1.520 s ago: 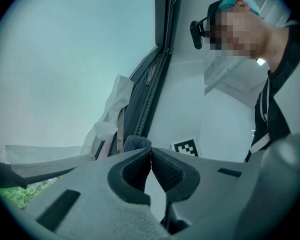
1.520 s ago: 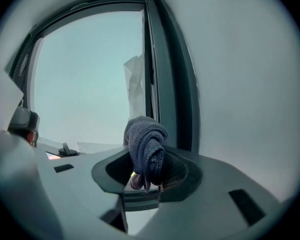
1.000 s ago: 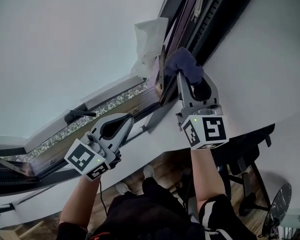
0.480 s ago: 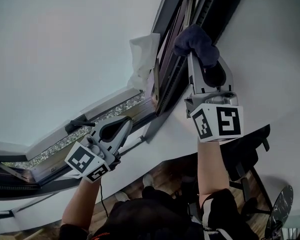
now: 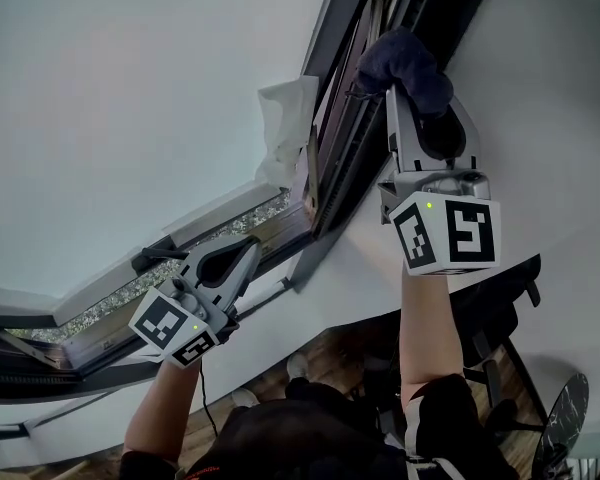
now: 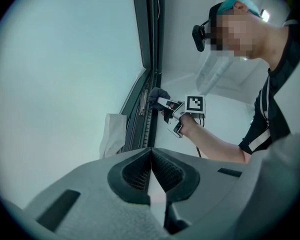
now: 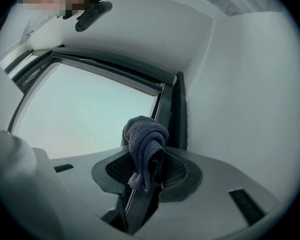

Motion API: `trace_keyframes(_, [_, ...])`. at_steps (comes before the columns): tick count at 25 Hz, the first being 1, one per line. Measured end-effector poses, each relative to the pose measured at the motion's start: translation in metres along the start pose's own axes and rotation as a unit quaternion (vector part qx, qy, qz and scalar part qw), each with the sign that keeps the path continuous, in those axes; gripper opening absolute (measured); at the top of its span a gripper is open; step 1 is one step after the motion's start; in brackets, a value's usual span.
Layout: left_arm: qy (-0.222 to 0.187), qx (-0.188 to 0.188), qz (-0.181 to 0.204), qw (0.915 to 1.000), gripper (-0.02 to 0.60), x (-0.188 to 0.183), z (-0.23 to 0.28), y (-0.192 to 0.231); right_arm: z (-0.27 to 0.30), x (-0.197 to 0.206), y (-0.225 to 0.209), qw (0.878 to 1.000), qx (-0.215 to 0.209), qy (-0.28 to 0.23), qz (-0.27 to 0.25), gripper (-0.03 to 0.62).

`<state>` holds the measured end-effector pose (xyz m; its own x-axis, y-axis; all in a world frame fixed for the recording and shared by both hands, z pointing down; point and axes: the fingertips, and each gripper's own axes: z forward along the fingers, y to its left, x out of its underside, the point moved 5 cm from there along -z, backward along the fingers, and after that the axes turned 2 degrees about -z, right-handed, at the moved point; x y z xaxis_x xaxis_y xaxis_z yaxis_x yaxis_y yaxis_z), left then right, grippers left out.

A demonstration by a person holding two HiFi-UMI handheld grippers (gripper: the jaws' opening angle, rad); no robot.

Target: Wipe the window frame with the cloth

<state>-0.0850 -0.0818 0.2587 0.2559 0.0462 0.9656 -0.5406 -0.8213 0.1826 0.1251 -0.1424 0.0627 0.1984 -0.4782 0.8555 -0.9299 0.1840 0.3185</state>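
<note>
A dark blue-grey cloth [image 5: 400, 63] is bunched against the dark upright window frame [image 5: 342, 128], high up beside the white wall. My right gripper [image 5: 397, 86] is shut on the cloth [image 7: 145, 144], which bulges out above its jaws and touches the frame [image 7: 172, 114]. Lower left, my left gripper [image 5: 248, 251] is shut with nothing in it, its tips pointing at the bottom rail of the window. In the left gripper view its jaws [image 6: 151, 152] meet, and the cloth [image 6: 157, 95] shows farther up the frame [image 6: 151, 59].
A crumpled white sheet [image 5: 285, 128] hangs at the frame's lower corner. A black window handle [image 5: 150, 258] sits on the bottom rail [image 5: 100, 313], left of my left gripper. The white wall [image 5: 550, 118] borders the frame on the right. A black chair [image 5: 500, 318] stands below.
My right gripper has slid the cloth upward along the upright frame. The left gripper has stayed almost where it was.
</note>
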Motion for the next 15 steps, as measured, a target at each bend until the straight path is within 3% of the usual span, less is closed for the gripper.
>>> trace_keyframes(15, [0.027, 0.000, -0.010, 0.9996, 0.020, 0.017, 0.000, 0.000, -0.006, 0.033, 0.003, 0.999, 0.000, 0.023, 0.027, 0.129])
